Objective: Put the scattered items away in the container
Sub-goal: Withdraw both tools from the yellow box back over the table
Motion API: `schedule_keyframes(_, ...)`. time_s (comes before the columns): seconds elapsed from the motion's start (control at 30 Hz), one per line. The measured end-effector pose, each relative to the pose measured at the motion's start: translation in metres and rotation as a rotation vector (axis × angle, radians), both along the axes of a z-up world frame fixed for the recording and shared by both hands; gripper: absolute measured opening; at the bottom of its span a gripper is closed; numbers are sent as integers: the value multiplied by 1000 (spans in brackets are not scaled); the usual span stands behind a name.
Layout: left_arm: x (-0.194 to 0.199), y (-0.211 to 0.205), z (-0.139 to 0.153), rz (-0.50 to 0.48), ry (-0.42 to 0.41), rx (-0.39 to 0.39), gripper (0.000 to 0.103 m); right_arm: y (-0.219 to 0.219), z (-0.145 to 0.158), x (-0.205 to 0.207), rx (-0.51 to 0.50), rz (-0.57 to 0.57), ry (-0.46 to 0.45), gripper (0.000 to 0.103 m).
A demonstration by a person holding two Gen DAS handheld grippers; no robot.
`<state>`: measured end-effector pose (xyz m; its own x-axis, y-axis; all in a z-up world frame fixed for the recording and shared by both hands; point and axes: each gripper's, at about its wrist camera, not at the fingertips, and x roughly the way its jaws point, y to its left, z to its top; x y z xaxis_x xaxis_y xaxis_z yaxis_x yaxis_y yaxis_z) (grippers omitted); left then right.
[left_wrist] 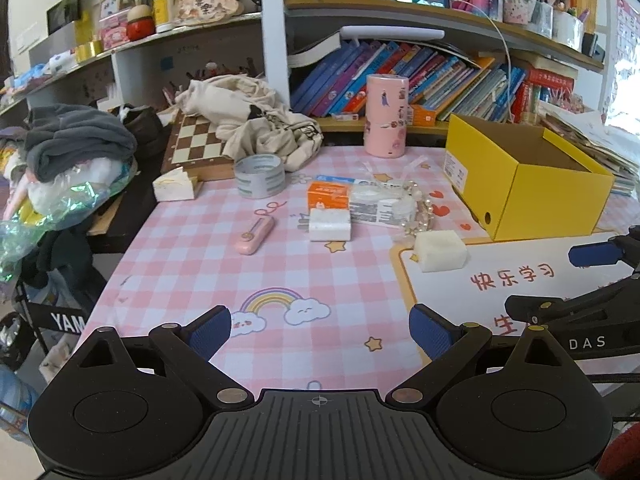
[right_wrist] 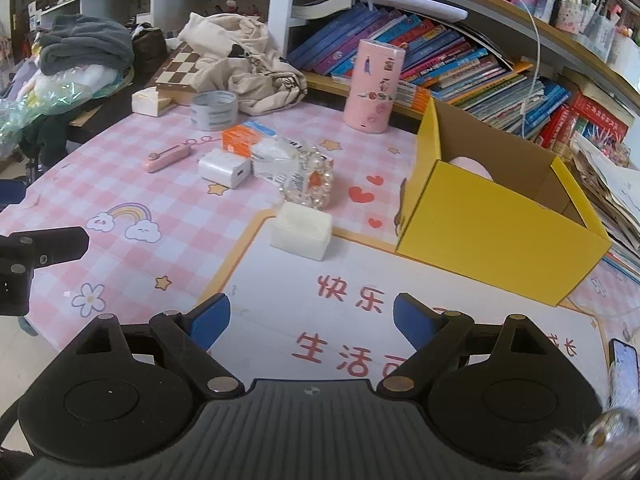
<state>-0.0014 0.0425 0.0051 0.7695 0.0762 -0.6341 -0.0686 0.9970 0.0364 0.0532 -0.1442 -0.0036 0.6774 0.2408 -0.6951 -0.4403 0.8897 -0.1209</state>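
Observation:
An open yellow box (left_wrist: 524, 184) (right_wrist: 500, 236) stands at the right of the pink checked desk mat. Scattered left of it lie a white foam block (left_wrist: 440, 250) (right_wrist: 302, 230), a white charger (left_wrist: 329, 224) (right_wrist: 224, 168), an orange packet (left_wrist: 326, 196) (right_wrist: 240, 138), a clear plastic pack with a pearl string (left_wrist: 420, 216) (right_wrist: 312, 182), a pink pen-like gadget (left_wrist: 254, 236) (right_wrist: 166, 158) and a grey tape roll (left_wrist: 259, 176) (right_wrist: 214, 110). My left gripper (left_wrist: 320, 334) hovers open over the mat's near edge, holding nothing. My right gripper (right_wrist: 312, 320) is open and holds nothing, short of the foam block.
A pink cylinder tin (left_wrist: 386, 116) (right_wrist: 374, 86) stands behind the items. A chessboard (left_wrist: 196, 144) under crumpled beige cloth (left_wrist: 248, 116), a clothes pile (left_wrist: 76, 140) at left and shelves of books (left_wrist: 440, 76) ring the desk. A phone (right_wrist: 624, 368) lies at the right edge.

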Motion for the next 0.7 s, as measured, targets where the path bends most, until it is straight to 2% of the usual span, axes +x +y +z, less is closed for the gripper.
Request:
schedule_keyframes(0.37, -5, 10, -1, 24, 3, -18, 98, 16, 0, -6, -16, 45, 2, 89)
schedule_keyframes(0.7, 9, 6, -6, 25, 17, -33, 98, 13, -4, 9, -29, 51, 13, 89)
